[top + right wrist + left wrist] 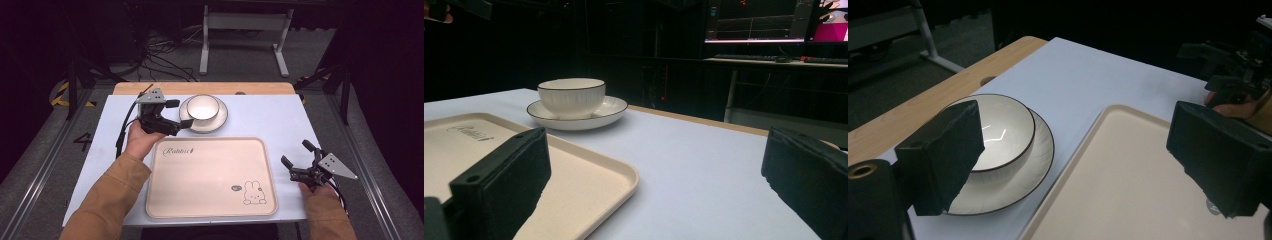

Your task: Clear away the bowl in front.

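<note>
From the high view: white table [100,150] with a cream tray [210,175] lying at centre, a rabbit drawing [254,193] at its 4 o'clock corner and script lettering [179,150] at its 11 o'clock corner. At 12 o'clock from the tray, just beyond its far edge, a white bowl [203,107] sitting in a dark-rimmed saucer [220,120]. Left gripper [183,114] held at 9 o'clock of the saucer, just beside its rim, jaws spread, nothing between them. Left hand [140,140] wrapped under the gripper body, tan sleeve [107,200] running down to 7 o'clock. Right gripper [296,154] at 3 o'clock of the tray, off its edge, jaws spread and empty, grey three-cornered plate [337,166] on top.

From the left gripper view: two black jaws wide apart, one in front of the bowl [998,130] and saucer [1040,160], the other over the tray [1128,190]. Whether that jaw touches the crockery, cannot tell. Right gripper [1215,62] at 2 o'clock, far off.

From the right gripper view: jaws spread wide, low over the table [704,170], the tray's corner [614,175] between them at 8 o'clock. Bowl [571,96] on saucer [609,107] at 11 o'clock, well apart from the jaws. Lit monitors [764,20] at 1 o'clock in the dark background.
</note>
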`<state>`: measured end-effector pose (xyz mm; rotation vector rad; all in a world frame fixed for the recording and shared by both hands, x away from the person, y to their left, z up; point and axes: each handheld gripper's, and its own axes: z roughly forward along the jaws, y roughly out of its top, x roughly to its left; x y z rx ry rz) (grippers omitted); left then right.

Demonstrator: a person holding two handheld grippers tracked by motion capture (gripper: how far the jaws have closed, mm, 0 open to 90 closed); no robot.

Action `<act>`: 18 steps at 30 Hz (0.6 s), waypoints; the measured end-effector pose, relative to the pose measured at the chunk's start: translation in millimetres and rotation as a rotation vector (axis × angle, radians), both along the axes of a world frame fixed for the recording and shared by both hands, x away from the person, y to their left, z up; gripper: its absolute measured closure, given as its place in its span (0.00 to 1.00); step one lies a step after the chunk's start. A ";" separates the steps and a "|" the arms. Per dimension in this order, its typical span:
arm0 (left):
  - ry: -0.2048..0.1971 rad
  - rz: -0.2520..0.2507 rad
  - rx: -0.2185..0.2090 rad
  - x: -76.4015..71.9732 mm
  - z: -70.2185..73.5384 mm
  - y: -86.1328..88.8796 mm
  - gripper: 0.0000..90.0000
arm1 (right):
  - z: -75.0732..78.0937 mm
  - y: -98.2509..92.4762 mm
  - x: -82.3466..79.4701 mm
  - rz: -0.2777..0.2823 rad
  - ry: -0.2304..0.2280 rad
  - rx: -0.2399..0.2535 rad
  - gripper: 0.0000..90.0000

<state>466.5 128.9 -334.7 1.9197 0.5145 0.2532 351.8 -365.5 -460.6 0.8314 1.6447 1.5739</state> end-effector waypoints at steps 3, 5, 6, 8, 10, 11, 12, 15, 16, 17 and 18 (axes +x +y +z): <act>0.010 -0.009 0.010 6.3 -1.3 -4.4 0.10 | 0.0 0.0 0.0 0.000 0.000 0.000 0.00; 0.008 -0.014 0.010 11.0 -1.4 -6.6 0.10 | 0.0 0.0 0.0 0.000 0.000 0.000 0.00; 0.012 -0.014 0.009 12.7 -1.1 -7.8 0.10 | 0.0 0.0 0.0 0.000 0.000 0.000 0.00; 0.012 -0.015 0.009 16.4 -0.1 -9.8 0.10 | 0.0 0.0 0.0 0.000 0.000 0.001 0.00; 0.004 -0.017 0.014 20.3 1.1 -11.2 0.10 | 0.0 0.0 0.0 0.000 0.000 0.000 0.00; 0.006 -0.020 0.014 22.5 1.7 -11.8 0.10 | 0.0 0.0 0.0 0.000 -0.001 0.000 0.00; 0.003 -0.020 0.017 25.8 2.0 -12.7 0.10 | 0.0 0.0 0.0 0.000 0.000 0.000 0.00; 0.010 -0.021 0.028 32.9 1.5 -15.3 0.10 | 0.0 0.0 0.0 0.000 -0.001 0.001 0.00; 0.015 -0.021 0.031 35.7 0.7 -15.9 0.09 | 0.0 -0.1 -0.1 0.000 0.000 0.000 0.00; 0.018 -0.022 0.027 37.8 0.2 -16.0 0.09 | 0.0 -0.1 -0.1 0.000 0.000 0.000 0.00; 0.020 -0.021 0.024 40.7 -0.5 -16.2 0.09 | 0.0 -0.1 -0.1 0.000 0.000 0.000 0.00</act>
